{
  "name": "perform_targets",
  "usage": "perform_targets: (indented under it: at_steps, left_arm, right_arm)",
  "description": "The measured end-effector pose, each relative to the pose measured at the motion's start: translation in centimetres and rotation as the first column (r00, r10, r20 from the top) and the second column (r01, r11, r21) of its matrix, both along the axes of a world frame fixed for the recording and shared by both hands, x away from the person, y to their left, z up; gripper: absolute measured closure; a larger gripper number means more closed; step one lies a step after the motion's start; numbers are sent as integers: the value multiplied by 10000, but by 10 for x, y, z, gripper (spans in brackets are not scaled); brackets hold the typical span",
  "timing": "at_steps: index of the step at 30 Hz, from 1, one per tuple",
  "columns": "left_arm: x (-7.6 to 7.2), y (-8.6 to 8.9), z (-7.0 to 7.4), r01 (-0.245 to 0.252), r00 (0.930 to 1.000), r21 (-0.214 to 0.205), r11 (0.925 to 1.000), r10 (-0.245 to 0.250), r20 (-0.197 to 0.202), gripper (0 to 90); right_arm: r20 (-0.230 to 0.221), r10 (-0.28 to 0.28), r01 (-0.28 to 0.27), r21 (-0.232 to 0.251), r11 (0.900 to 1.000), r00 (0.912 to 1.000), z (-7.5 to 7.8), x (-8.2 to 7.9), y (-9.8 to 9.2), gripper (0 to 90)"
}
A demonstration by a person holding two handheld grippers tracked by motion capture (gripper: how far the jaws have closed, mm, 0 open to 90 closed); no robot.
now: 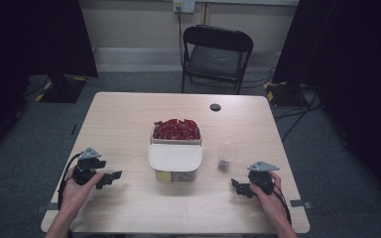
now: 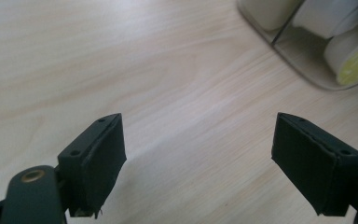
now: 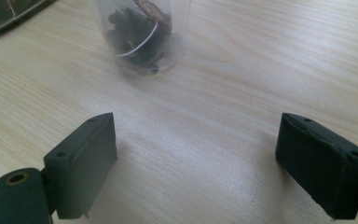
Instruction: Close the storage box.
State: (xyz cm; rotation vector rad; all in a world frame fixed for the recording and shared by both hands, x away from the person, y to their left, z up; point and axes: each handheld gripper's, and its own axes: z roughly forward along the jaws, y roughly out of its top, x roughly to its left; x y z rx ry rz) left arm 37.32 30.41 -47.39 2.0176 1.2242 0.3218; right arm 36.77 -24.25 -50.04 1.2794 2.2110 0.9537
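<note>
- Jaws on both grippers are spread wide with nothing between them. The left gripper (image 1: pixel 110 177) sits near the table's front-left corner, the right gripper (image 1: pixel 239 187) near the front-right, both low over bare wood.
- Closest thing to the right one is a clear plastic cup (image 1: pixel 226 154) with something dark in the bottom, just ahead of it, right of centre. It looks thin and light, so I'd guess a hard squeeze would crumple it, and a sideways bump from one jaw would tip it toward the right edge.
- Ahead of the left gripper is the divided clear container (image 1: pixel 175 157) in the middle of the table, with a white lid (image 1: pixel 174 156) across its near half. Small pale tubs (image 2: pixel 352 53) sit inside. Catching the lid's edge could probably flip it or drag the whole box.
- Its far compartment is heaped with red packets (image 1: pixel 176 129), so a shove could spill some toward the far edge.
</note>
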Motion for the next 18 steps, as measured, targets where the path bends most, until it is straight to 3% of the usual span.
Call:
perform_targets:
  at_steps: [2,4,8,9,12,16,18]
  left_arm:
    - [1,3,-8,-273,9995,98,9996,275,-180,174]
    - [0,3,-9,-251,9995,101,9996,253,-172,174]
    - [-2,4,-16,-284,9993,533,9982,298,-241,174]
    - [-2,3,-18,-301,9995,609,9977,303,-35,169]
    - [-3,2,-19,-301,9995,764,9966,296,82,168]
    - [-5,-3,-23,-136,9982,1443,9894,49,603,151]
    - [-7,-2,-25,-212,9969,1322,9910,109,781,141]
  right_arm:
    - [-1,2,-2,5,10000,10000,0,0,0,121]
    - [3,1,-1,13,10000,10000,0,0,0,121]
    - [0,-26,26,3,10000,10000,0,0,0,121]
    - [1,-28,28,-3,10000,10000,0,0,0,121]
    - [7,-32,32,-12,10000,10000,0,0,0,121]
    - [11,-56,56,-13,10000,10000,0,-1,-1,121]
    - [5,-71,71,-3,10000,10000,0,-1,-1,121]
